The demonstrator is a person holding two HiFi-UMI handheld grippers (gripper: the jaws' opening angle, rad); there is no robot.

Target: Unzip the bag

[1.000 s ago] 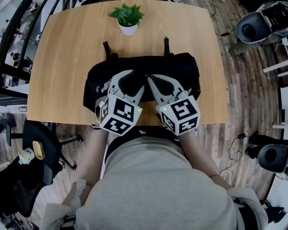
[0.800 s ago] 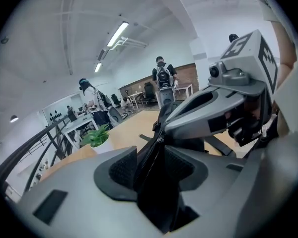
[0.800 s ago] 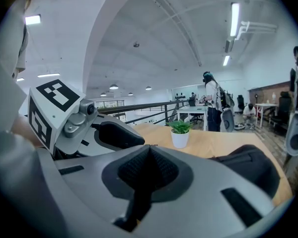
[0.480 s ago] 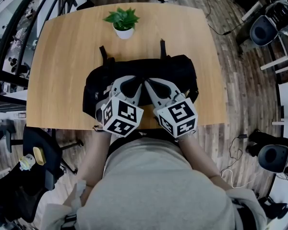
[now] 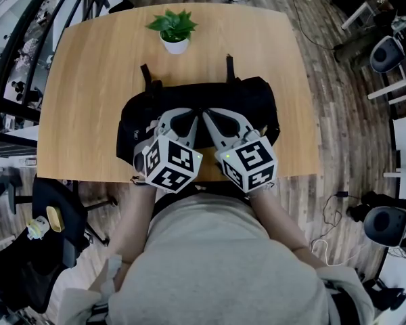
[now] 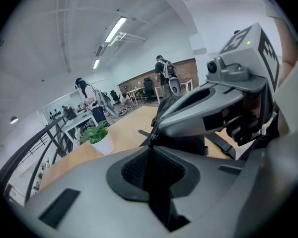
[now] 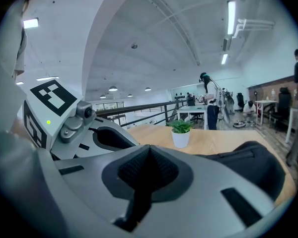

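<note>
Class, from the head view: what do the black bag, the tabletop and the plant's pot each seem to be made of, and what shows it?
The black bag: likely woven synthetic fabric, matte; it slumps and creases softly. The tabletop: wood or wood-look laminate, low sheen; pale grain streaks. The pot: probably glazed ceramic or plastic; smooth, white.

The bag [image 5: 260,103]'s middle is hidden beneath the jaws of the left gripper [image 5: 195,118] and right gripper [image 5: 208,117]. Whether the left jaws, just closed further, pinch anything cannot be told.
</note>
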